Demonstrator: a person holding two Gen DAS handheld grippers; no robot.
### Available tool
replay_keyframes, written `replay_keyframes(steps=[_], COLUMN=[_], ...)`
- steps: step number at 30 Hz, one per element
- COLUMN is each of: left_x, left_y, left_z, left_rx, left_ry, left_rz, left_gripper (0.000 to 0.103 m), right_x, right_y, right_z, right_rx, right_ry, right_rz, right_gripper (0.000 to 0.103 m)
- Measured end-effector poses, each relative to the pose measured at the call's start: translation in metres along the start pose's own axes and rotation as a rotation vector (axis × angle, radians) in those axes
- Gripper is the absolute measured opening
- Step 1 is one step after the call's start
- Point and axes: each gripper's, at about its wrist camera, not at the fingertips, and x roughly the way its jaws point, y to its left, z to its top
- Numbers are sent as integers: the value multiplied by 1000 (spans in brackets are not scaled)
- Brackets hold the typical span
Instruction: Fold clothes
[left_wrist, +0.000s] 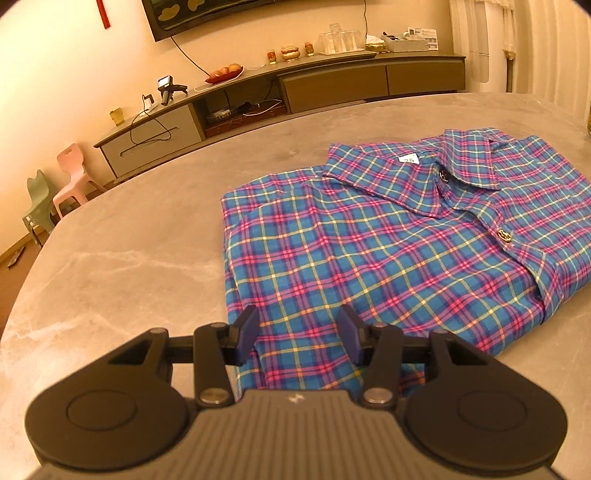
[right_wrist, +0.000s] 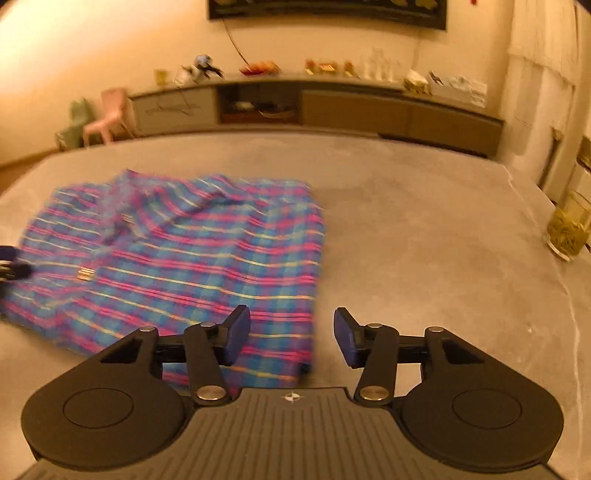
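Stone-grey worktop (left_wrist: 129, 258) fills both views, and beyond it a long low cabinet (left_wrist: 332, 79) is seen against the far wall; two small plastic chairs (left_wrist: 72, 177) are seen on the floor to one side. On the worktop a plaid shirt (left_wrist: 388, 240) lies already folded into a compact rectangle, collar (left_wrist: 424, 173) uppermost and buttoned, a white size label (left_wrist: 409, 158) showing inside the neck; in the right wrist view the same shirt is smeared by motion blur, so its finer state cannot be read there. A glass of pale green contents (right_wrist: 569, 229) stands well apart from the shirt, near the worktop's right edge.

The left gripper (left_wrist: 297, 330) is held just above the near hem of the shirt, its blue pads spread apart and nothing between them; the right gripper (right_wrist: 291, 334) is likewise spread and empty, straddling the shirt's near right corner, one pad over cloth and the other over bare worktop.

The folding is judged to be largely done. The cloth is judged light, thin and limp; it would sag and unfold if lifted by one point. Hold is best taken at the stacked near edge, all layers pinched together, one gripper toward each corner; the two gold buttons (left_wrist: 503, 233) are better avoided, being hard and likely to slip between the pads.
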Motion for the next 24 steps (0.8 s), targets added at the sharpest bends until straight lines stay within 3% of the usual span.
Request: replay_keyframes(steps=[2,4,5,8,10,12,13,18,24], left_x=[-1,-2,-3,-15,-29,-47,-55,-80,-88], left_y=[-1,0,1,3,3,1,-1,-21,-40], left_z=[-1,-3,-3,-5,-6,-7,-9,-17,-21], left_rx=[1,-12,-21,-54,-78,-104,-119,-161,-218], left_ry=[-3,-3,-2,-4,-16,-46,-61,-79,-36], left_rz=[6,8,9,12,-2,-24,-32,-61,-130], left_gripper=[48,48,48,46,56,67,75,95,102], right_x=[-6,7,10,6,-4,-17,-23,-40,-52], right_y=[11,15,13,11,13,23,28,37,46], right_z=[-6,-9,-10,-8,-7,-10,-11,-16,-20], right_rx=[-22,-56,-51,-26,-11,-13,-14,-7,2], right_ry=[6,62,65,52,30,-6,-25,-35,-42], right_rz=[64,39,33,-6,-24,-18,-15,-17,-35], right_gripper=[52,52,57,58,59,74,89,93,100])
